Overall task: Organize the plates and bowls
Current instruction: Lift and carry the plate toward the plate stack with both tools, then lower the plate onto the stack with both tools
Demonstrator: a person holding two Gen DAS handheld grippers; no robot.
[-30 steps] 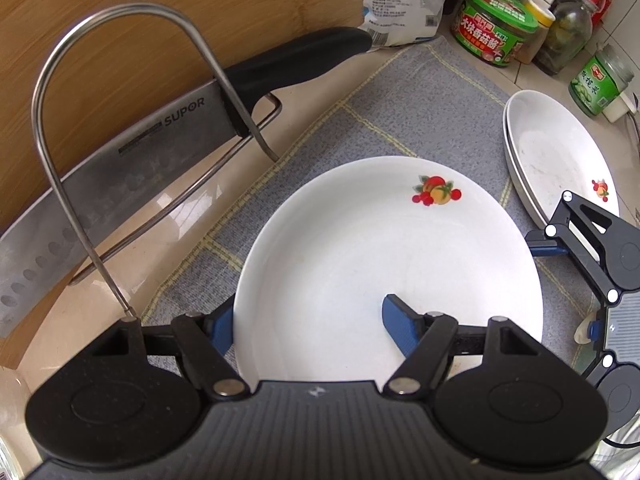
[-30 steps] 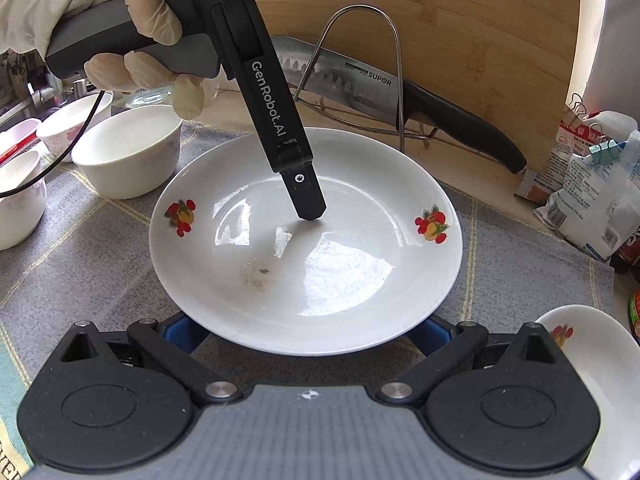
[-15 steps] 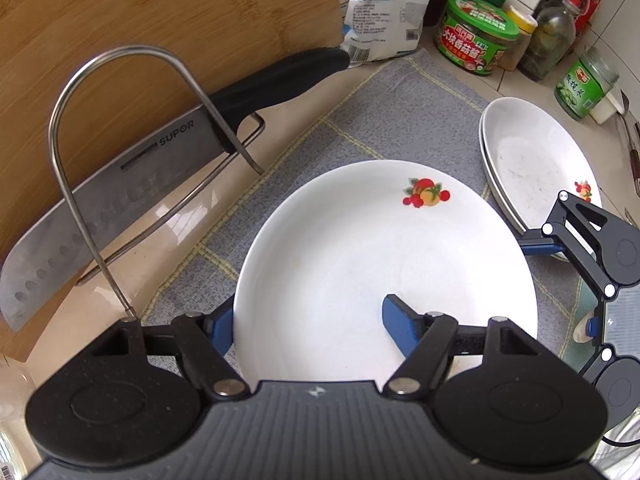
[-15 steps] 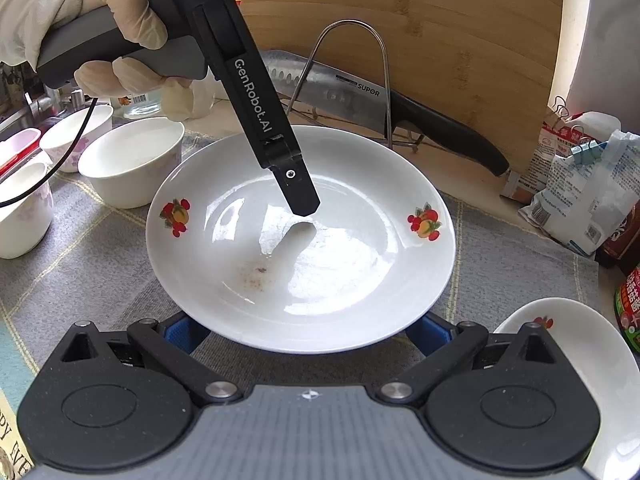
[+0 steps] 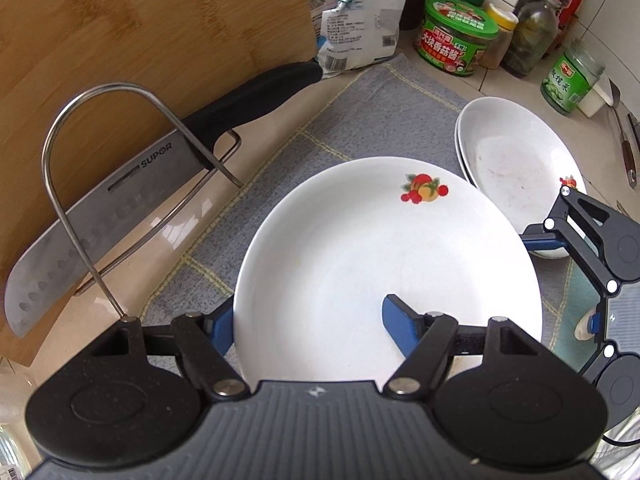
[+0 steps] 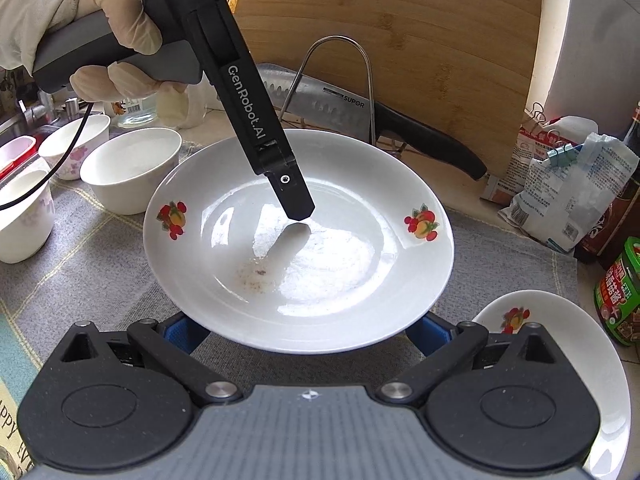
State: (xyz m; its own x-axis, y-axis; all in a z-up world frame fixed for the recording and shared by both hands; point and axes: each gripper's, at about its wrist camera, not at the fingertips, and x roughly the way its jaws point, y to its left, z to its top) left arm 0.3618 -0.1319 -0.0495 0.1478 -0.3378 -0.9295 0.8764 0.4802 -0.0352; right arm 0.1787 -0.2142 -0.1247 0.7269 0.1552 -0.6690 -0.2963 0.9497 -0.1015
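Note:
A white plate with fruit motifs hangs just above the grey cloth. My left gripper is shut on its rim, one blue finger inside the dish and the other beneath the edge. From the right wrist view, that upper finger presses the plate's inner slope, held by a gloved hand. My right gripper is open, its two blue fingers spread wide beneath the plate's near rim. Two stacked white plates lie on the cloth to the right.
A wire rack with a cleaver leans on a bamboo board behind. Several white bowls stand at the left. Jars and food bags crowd the back right corner.
Both grippers and the plate between them have drifted toward the stacked plates and slightly up. The stack now shows more fully in both views.

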